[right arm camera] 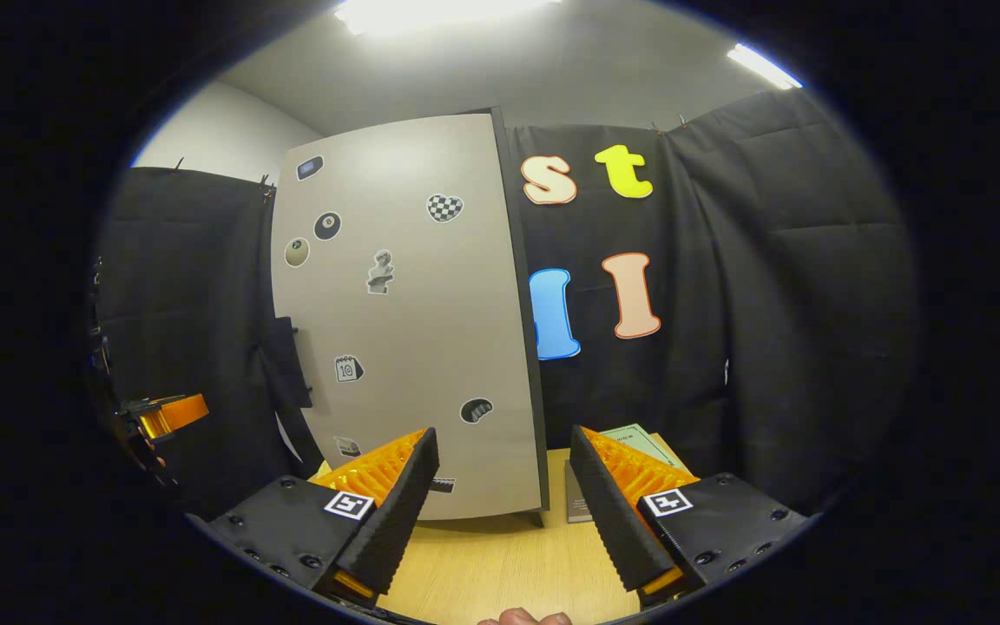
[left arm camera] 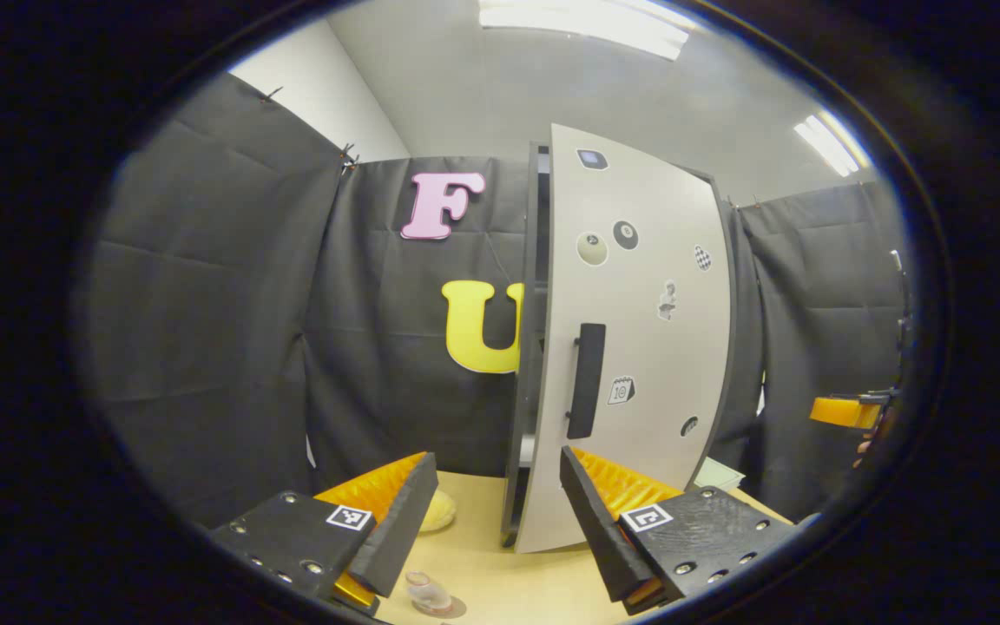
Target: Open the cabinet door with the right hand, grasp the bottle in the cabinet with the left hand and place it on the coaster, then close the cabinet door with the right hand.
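So we've got the cabinet door hanging partly open, and the bottle looks to be already out on the table at about 6 o'clock in the left gripper view, sitting on what we think is the coaster, so closing up is likely the step in hand. Both the left gripper and right gripper are spread wide with nothing in them. We'd bring the right one against the door's face near the handle, around 12 o'clock from its fingers, and push gently and flat so the cabinet doesn't slide.
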`<act>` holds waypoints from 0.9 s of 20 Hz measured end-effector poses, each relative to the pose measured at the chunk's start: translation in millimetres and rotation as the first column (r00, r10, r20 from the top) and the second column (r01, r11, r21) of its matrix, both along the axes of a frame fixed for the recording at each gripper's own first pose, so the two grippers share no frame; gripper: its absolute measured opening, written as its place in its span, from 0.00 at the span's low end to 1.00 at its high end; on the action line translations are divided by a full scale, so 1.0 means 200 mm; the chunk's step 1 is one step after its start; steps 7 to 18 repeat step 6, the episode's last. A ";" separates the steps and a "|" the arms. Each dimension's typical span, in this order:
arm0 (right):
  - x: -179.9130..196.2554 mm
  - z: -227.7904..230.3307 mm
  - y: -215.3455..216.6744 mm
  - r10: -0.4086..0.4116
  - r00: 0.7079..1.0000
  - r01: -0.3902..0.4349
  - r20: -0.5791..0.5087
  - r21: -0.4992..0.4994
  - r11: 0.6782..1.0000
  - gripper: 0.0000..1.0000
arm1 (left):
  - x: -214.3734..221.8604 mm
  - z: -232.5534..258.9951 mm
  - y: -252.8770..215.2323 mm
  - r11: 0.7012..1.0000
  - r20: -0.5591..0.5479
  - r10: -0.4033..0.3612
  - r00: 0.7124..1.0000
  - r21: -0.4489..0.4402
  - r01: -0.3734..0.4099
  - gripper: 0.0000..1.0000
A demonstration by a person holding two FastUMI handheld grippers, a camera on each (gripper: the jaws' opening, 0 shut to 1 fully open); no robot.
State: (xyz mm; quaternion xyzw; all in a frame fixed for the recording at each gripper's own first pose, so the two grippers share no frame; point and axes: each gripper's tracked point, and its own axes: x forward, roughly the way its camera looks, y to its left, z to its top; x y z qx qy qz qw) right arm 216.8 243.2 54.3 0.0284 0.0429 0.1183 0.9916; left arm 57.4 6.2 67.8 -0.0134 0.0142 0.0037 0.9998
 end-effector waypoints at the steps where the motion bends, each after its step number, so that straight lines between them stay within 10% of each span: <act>1: 0.01 0.00 -0.02 -0.006 1.000 0.006 -0.002 0.003 1.000 0.97 | 0.01 -0.01 -0.03 1.000 -0.003 -0.007 1.000 0.001 0.007 0.88; 18: 0.05 -0.01 -0.11 -0.023 1.000 0.023 0.002 0.010 1.000 0.97 | 0.07 -0.02 -0.20 0.999 -0.005 -0.037 0.999 0.003 0.037 0.86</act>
